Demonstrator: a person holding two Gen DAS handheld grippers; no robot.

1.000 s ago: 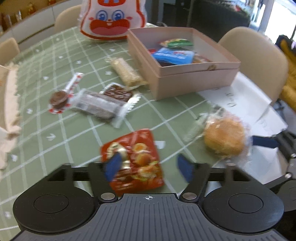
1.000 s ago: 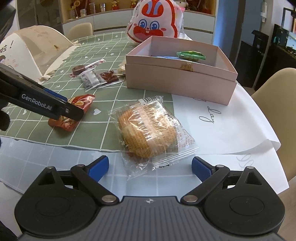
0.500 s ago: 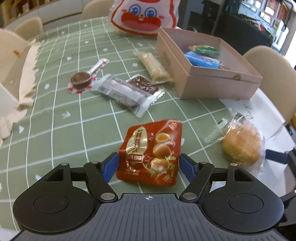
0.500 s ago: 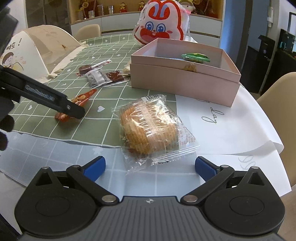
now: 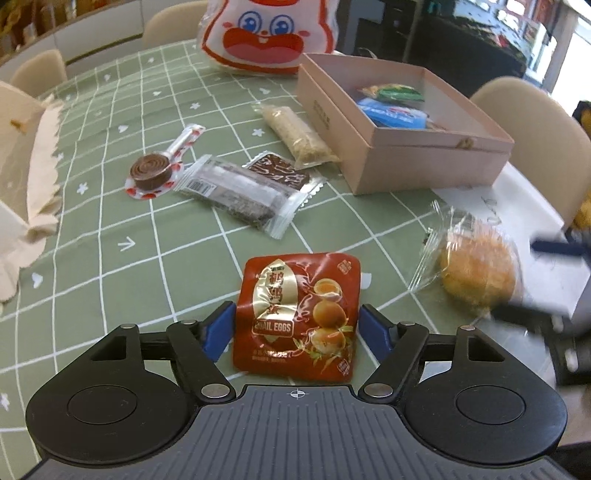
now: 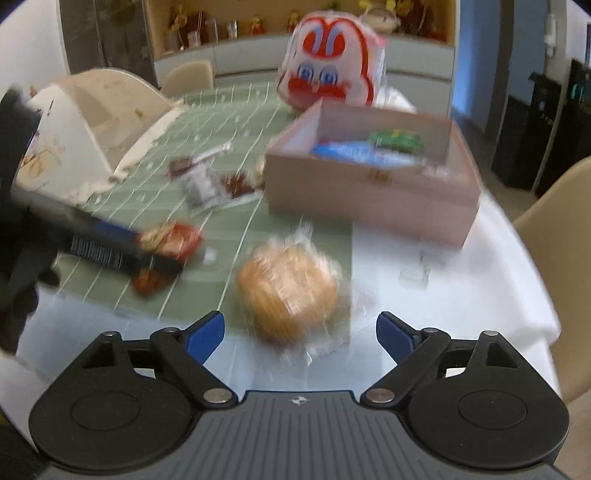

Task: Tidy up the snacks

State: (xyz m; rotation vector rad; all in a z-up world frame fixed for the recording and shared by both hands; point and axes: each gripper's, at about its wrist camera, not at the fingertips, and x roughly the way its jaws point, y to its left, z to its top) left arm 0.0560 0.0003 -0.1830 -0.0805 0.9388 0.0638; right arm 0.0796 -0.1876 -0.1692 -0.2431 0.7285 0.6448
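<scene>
Fingers first: the left gripper [image 5: 295, 328] has its blue pads either side of the red quail egg packet [image 5: 297, 314], which lies flat on the green checked tablecloth [image 5: 110, 229]. The jaws have just been closing a little, with the packet between them. The pads [image 5: 219, 326] look right at the packet's edges, but I can't tell if they're actually pressing yet, so I'd call it spread wide and straddling, not gripping.

Going left to right in the left wrist view: a torn cream paper bag [image 5: 22, 177] at the edge, then a chocolate swirl lollipop [image 5: 151, 171], a dark bar in a clear wrapper [image 5: 240, 194] overlapping a small brown packet [image 5: 280, 171], a pale grain bar [image 5: 299, 134] just beside the pink box [image 5: 424, 162], and the box itself with a blue and a green packet already inside. A big bunny-face bag [image 5: 269, 35] sits behind it.

Far right is the wrapped bun [image 6: 288, 291]. The right gripper [image 6: 301, 332] has just been closing too, with the bun's near end between the tips, but there's visible daylight on both sides, so it's holding nothing. That view is quite blurred.

What could go wrong, my guess: the egg packet is flat and glossy, so pinching its thin edges could just buckle it or let it squirt out. The bun wrapper is loose and crinkly, so the right side might catch film only and let the bun swing or drop short of the box.
</scene>
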